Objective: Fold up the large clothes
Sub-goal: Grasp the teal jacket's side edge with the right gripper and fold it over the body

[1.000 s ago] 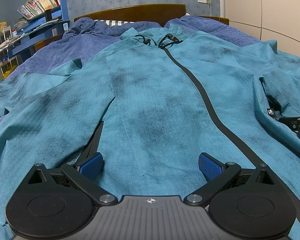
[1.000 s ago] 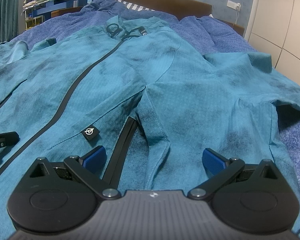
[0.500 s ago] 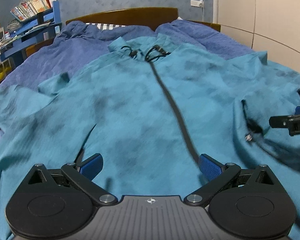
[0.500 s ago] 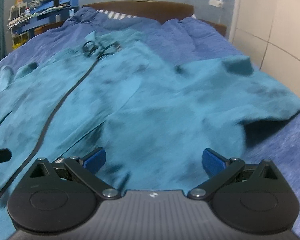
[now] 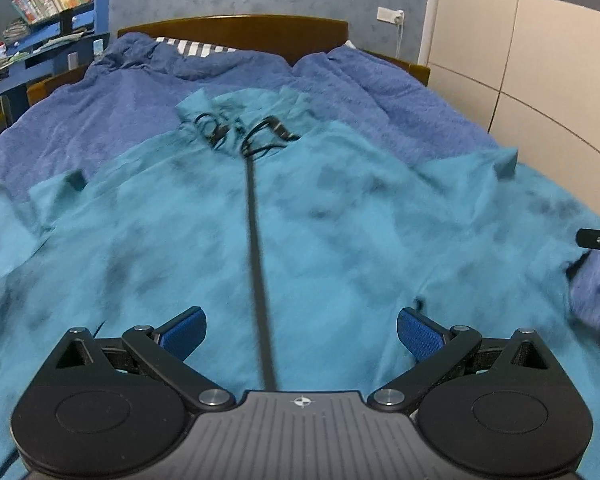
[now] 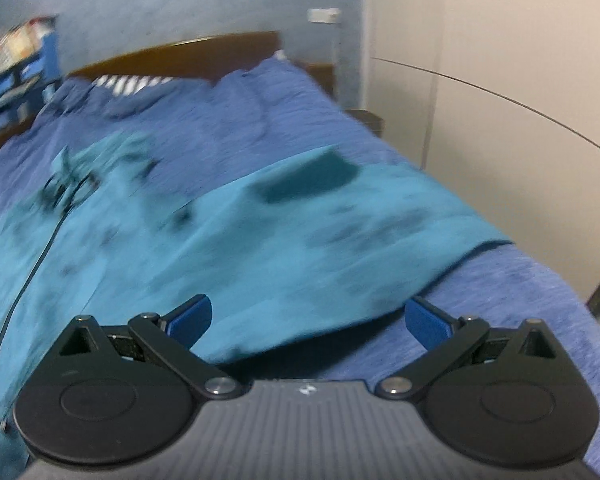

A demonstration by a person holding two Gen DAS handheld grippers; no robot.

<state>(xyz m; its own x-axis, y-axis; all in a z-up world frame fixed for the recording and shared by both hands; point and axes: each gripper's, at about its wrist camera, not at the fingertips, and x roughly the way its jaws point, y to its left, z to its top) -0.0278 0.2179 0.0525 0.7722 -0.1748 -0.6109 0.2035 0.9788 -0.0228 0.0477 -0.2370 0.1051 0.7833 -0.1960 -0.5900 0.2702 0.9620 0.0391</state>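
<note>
Left gripper (image 5: 302,332): bottom centre of the left wrist frame, jaws spread wide, nothing between them. Right gripper (image 6: 308,326): bottom centre of the right wrist frame, jaws likewise spread and empty; this view is blurred. The teal jacket (image 5: 320,240) lies front up across the middle of both frames on the blue bedspread (image 5: 112,112), its dark zipper (image 5: 256,240) running from lower centre toward the collar. Upper centre: wooden headboard (image 5: 236,28). Upper left: blue bookshelf (image 5: 60,20).
</note>
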